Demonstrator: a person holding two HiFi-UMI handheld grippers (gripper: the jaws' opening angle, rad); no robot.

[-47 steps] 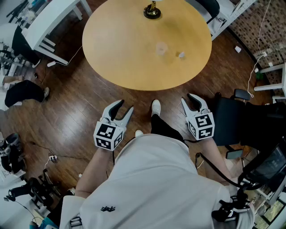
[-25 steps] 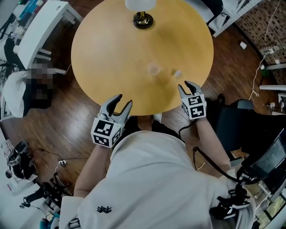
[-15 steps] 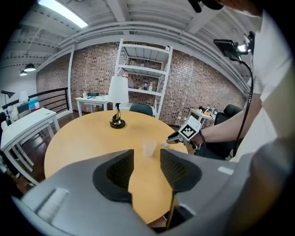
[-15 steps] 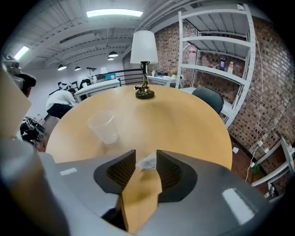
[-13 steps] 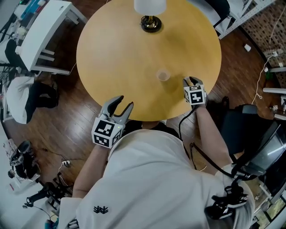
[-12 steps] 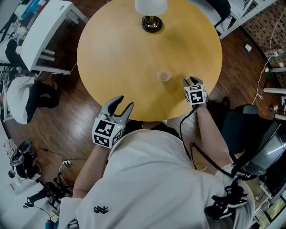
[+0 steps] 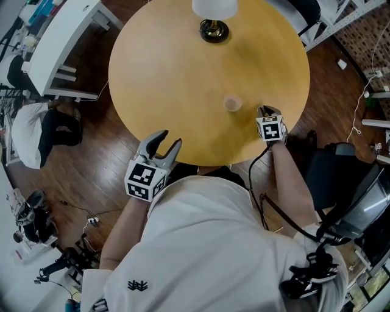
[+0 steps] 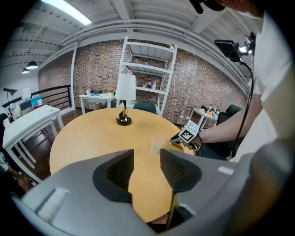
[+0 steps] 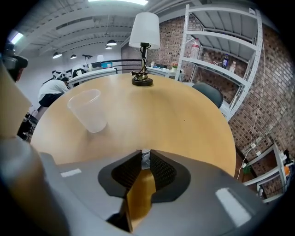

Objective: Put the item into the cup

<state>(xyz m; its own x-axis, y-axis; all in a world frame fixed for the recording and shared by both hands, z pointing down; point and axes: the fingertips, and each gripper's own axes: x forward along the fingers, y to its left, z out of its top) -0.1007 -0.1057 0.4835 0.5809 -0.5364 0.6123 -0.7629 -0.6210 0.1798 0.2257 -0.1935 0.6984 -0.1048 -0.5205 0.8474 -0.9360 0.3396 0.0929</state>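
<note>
Your left claw (image 7: 170, 140) hangs open and empty, well short of the cup (image 7: 232, 103). Your right claw (image 9: 145, 161) has just been closing and now pinches the small pale item (image 9: 145, 156) low over the surface (image 9: 184, 115), just beside the cup. The grasp looks made. Lift and drop-in are left.

Item (image 9: 145, 158): only a pale sliver showing between tips of right gripper (image 9: 144, 162), with jaws just closed in on it; shape not made out. In head view, hidden under that gripper. Lamp (image 7: 214, 12): shade cut by top edge. Cup (image 8: 157, 145): faint blur in left gripper view.
</note>
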